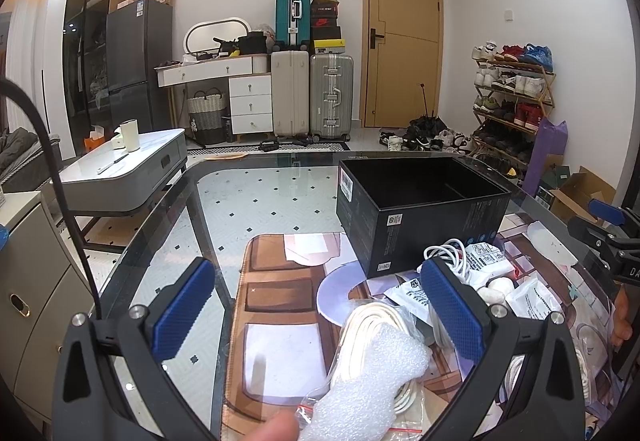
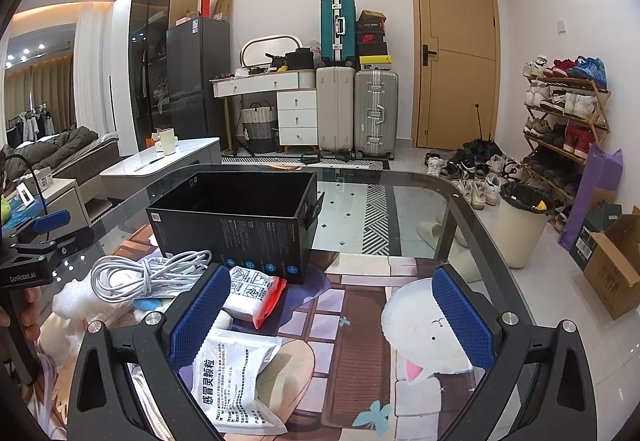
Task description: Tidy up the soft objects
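Left gripper (image 1: 320, 305): jaws spread wide, nothing between the pads. Low between them, nearer the right jaw, lies a foam sheet (image 1: 372, 377) over a bagged white cord (image 1: 372, 325). Foam judged very light and crushable; the bag looks slick, so a pinch across foam and bag together should hold better than film alone.

Ahead of the right jaw sits the open black box (image 1: 420, 209), apparently empty, the likely bin.

Coiled white cable (image 2: 148, 275) lies ahead and left of the right gripper's left jaw, just before the box. Limp, springy loops; take it across the bundle's middle, not 1 strand.

Right gripper (image 2: 332, 317): jaws wide apart, empty. A white sachet (image 2: 236, 373) lies beside and under the left jaw; a red-edged packet (image 2: 256, 297) just ahead of it. Both look flat and pliable; grip an edge. Only the printed mat (image 2: 352, 321) shows between the jaws.
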Demonstrator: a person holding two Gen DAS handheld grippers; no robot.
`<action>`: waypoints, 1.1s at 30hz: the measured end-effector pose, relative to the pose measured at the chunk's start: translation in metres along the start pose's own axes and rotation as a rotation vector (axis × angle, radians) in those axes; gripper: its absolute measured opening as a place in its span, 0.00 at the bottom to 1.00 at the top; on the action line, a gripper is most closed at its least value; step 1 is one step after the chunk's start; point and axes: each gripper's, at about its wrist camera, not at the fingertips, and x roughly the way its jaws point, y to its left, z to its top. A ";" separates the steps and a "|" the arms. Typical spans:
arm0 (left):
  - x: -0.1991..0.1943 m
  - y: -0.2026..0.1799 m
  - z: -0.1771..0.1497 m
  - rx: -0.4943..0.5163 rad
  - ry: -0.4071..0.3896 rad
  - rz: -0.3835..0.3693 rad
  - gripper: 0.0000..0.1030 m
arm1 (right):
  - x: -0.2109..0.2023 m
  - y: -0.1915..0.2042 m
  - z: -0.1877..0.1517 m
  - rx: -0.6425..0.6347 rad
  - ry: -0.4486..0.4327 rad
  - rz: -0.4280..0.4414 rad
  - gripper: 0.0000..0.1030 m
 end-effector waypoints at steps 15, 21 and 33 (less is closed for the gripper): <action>-0.013 -0.001 -0.004 -0.001 0.057 -0.015 1.00 | -0.001 0.004 0.001 -0.005 0.054 0.073 1.00; -0.022 0.001 -0.012 -0.014 0.084 -0.017 1.00 | -0.009 0.010 -0.004 -0.018 0.099 0.128 1.00; -0.036 0.005 -0.029 -0.028 0.153 -0.029 1.00 | -0.032 0.018 -0.011 -0.034 0.176 0.194 1.00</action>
